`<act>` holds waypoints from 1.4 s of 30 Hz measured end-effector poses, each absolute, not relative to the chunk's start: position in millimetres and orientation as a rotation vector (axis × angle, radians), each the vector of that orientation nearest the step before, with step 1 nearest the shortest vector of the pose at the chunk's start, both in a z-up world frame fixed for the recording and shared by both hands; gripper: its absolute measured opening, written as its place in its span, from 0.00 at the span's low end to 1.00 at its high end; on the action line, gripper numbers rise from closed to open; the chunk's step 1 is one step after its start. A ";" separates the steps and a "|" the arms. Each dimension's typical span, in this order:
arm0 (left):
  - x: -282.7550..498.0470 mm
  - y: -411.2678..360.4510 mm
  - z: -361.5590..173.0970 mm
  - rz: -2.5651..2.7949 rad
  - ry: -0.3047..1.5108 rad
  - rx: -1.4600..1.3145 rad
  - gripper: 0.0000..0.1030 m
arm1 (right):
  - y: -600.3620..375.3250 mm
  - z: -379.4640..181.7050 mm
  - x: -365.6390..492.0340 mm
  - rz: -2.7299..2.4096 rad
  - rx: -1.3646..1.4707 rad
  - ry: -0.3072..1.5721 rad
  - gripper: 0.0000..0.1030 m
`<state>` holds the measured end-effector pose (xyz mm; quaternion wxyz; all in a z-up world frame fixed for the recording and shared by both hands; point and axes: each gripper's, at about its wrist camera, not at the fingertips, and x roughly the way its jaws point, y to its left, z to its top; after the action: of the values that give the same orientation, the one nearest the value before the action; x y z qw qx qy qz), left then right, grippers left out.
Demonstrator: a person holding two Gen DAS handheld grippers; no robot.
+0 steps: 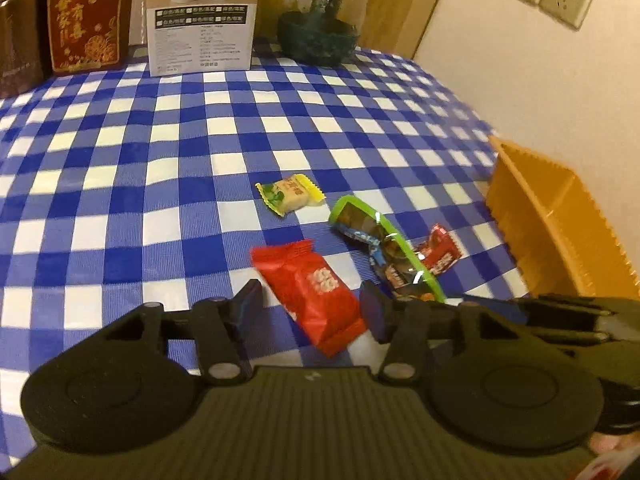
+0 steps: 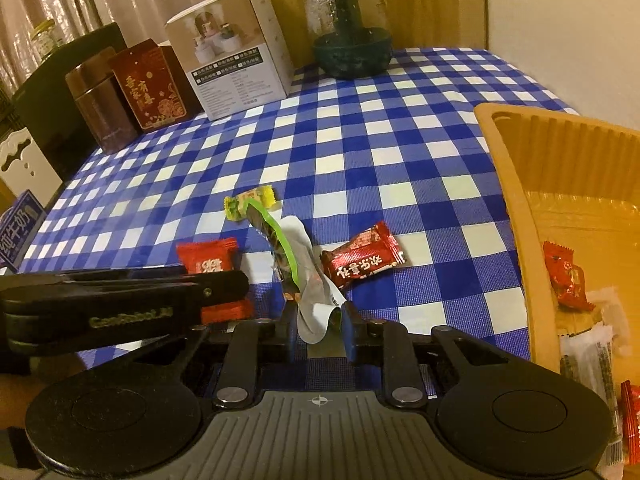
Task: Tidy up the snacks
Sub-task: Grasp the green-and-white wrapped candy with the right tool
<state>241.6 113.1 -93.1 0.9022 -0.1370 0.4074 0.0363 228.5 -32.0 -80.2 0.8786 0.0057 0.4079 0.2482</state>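
My left gripper (image 1: 312, 306) stands open low over the blue checked cloth, with a red snack packet (image 1: 316, 292) lying between its fingers. My right gripper (image 2: 320, 330) is shut on the silvery bottom end of a green-rimmed snack bag (image 2: 280, 248), which stands up from the cloth. That bag (image 1: 380, 240) lies just right of the red packet in the left wrist view. A yellow-green candy (image 1: 290, 194) and a red bar (image 2: 364, 260) lie loose nearby. The orange tray (image 2: 516, 200) at the right holds several wrapped snacks (image 2: 566, 276).
Along the back edge stand a red gift box (image 1: 86, 20), a white carton (image 1: 200, 36) and a glass jar (image 1: 324, 20). A brown tin (image 2: 100, 100) and a blue milk carton (image 2: 20, 228) are at the left. A wall runs along the table's right side.
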 end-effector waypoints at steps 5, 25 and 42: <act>239.3 115.5 -91.9 0.073 0.853 -0.218 0.37 | -33.6 -78.7 227.2 0.507 0.019 0.865 0.22; 207.3 140.1 -81.6 0.121 0.853 -0.148 0.49 | -25.1 -74.7 210.2 0.591 -0.043 0.826 0.56; 212.2 135.1 -91.8 0.142 0.846 -0.121 0.48 | -11.5 -88.7 227.8 0.607 -0.092 0.815 0.26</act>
<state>212.2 135.1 -91.8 0.9077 -0.0584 0.4097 0.0686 227.8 -11.5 -88.7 0.8727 -0.0441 0.3899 0.2904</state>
